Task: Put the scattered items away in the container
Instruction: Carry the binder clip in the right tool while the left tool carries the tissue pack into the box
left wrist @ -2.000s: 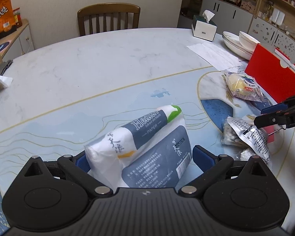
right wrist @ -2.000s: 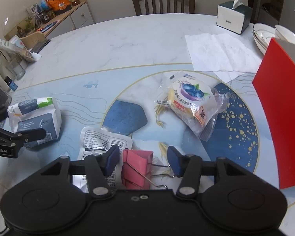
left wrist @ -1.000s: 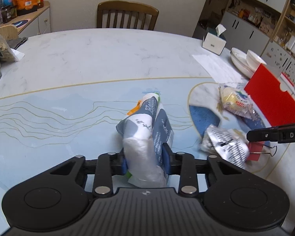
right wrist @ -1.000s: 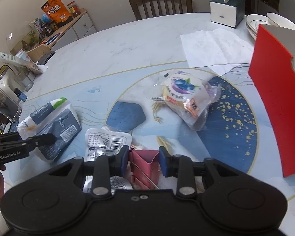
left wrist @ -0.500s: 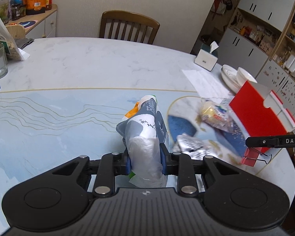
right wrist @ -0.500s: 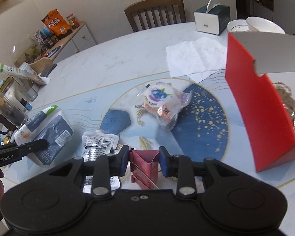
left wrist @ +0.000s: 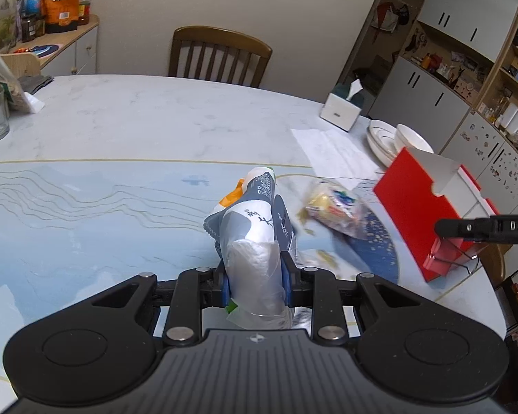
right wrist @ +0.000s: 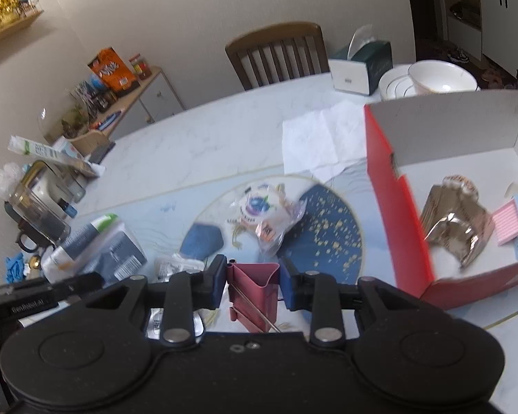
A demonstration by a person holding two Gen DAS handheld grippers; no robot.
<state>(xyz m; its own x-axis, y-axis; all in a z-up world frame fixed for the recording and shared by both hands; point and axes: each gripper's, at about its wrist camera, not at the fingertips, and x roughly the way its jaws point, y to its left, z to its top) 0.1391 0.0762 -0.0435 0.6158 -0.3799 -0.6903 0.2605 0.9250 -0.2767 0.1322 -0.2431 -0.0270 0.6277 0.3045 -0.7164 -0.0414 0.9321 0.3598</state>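
Observation:
My left gripper [left wrist: 255,276] is shut on a white and grey tissue pack [left wrist: 255,220] and holds it above the table; the pack also shows in the right wrist view [right wrist: 93,252]. My right gripper [right wrist: 253,276] is shut on a pink binder clip [right wrist: 253,288], held above the table to the left of the red box [right wrist: 393,207]. The open box holds a shiny foil bag [right wrist: 456,220] and a pink card [right wrist: 507,224]. A clear snack bag [right wrist: 266,214] and a small white packet [right wrist: 176,265] lie on the table. The box [left wrist: 421,214] and snack bag [left wrist: 335,207] show in the left wrist view.
A tissue box [right wrist: 359,69], stacked plates and a bowl [right wrist: 431,79] and a paper sheet [right wrist: 321,138] lie behind the red box. A chair [left wrist: 217,58] stands at the far edge. A glass pitcher [right wrist: 38,214] and clutter sit at the table's left.
Both grippers rose with their loads. The right gripper lifted the pink clip and swung right, so the box's inside now shows. The left gripper lifted the tissue pack.

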